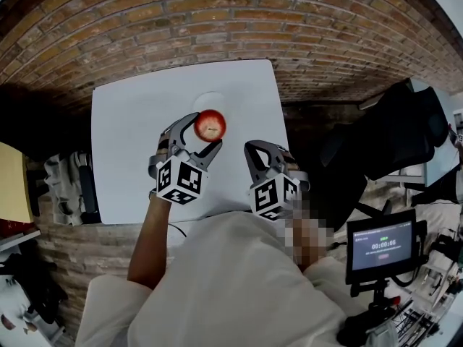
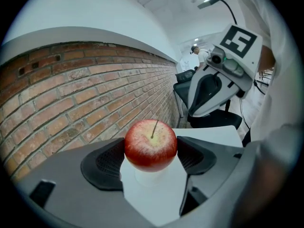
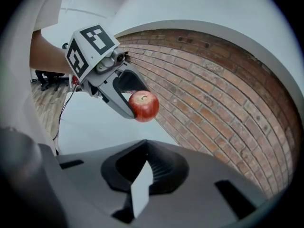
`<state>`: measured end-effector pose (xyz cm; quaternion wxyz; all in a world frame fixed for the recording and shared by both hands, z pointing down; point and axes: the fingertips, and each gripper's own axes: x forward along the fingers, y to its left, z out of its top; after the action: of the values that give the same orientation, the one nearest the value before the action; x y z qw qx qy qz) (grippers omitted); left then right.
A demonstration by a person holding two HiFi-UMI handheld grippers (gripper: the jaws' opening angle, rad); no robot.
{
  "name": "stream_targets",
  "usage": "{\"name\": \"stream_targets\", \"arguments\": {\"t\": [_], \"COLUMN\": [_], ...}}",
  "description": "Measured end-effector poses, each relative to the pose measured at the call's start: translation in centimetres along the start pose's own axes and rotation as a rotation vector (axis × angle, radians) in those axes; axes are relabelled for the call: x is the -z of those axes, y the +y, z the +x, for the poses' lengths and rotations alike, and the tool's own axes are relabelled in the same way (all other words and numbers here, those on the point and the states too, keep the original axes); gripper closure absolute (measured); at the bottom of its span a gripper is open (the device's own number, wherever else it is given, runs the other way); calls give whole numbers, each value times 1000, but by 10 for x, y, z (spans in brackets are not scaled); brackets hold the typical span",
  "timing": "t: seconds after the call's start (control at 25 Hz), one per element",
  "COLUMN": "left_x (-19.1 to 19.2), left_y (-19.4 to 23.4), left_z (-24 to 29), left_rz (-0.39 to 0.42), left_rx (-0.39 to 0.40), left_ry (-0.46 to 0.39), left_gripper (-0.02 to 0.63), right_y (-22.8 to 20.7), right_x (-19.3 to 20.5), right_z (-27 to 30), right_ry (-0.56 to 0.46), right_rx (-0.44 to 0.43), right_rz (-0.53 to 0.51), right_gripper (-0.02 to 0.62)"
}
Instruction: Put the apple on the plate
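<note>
Jaws of left gripper [image 1: 205, 133] clamp apple [image 1: 210, 124] aloft near plate [image 1: 205, 97].

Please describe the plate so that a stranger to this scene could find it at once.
On the white table beside the brick wall, look just beyond the red apple held by the left gripper. The round plate lies there; white on white, only its faint circular rim shows.

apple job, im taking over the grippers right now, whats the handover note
Left gripper: shut on the apple, held in the air over the white table.
Right gripper: shut, empty, beside it and nearer the person.
Plate: white, on the table, just beyond the apple in the head view, bare.
Done: apple is gripped and lifted.
Left: bring it over the plate, lower it, open the jaws.
</note>
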<state>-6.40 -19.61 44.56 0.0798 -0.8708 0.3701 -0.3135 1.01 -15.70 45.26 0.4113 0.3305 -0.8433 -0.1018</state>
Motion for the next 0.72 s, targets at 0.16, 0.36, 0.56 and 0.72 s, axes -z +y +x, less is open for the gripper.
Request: {"name": "stream_targets", "arguments": {"t": [0.16,0.36,0.56,0.72], "left_x": [6,12,24,35], "left_y": [1,1,7,12], "left_z": [3,9,56,70], "left_rz": [-5,-16,-42,-56], "left_rx": [8,20,61,77], "left_ry": [14,32,66,86], "left_gripper": [252,252,253,252], "right_y": [3,4,-14,-18], "right_x": [-3,-1,20,27], "right_z": [3,5,34,46], "right_ry": [5,15,42,55], "right_rx": [-5,-6,-42,-54], "right_rz": [-3,-3,18,37], "right_gripper": [594,594,594,594]}}
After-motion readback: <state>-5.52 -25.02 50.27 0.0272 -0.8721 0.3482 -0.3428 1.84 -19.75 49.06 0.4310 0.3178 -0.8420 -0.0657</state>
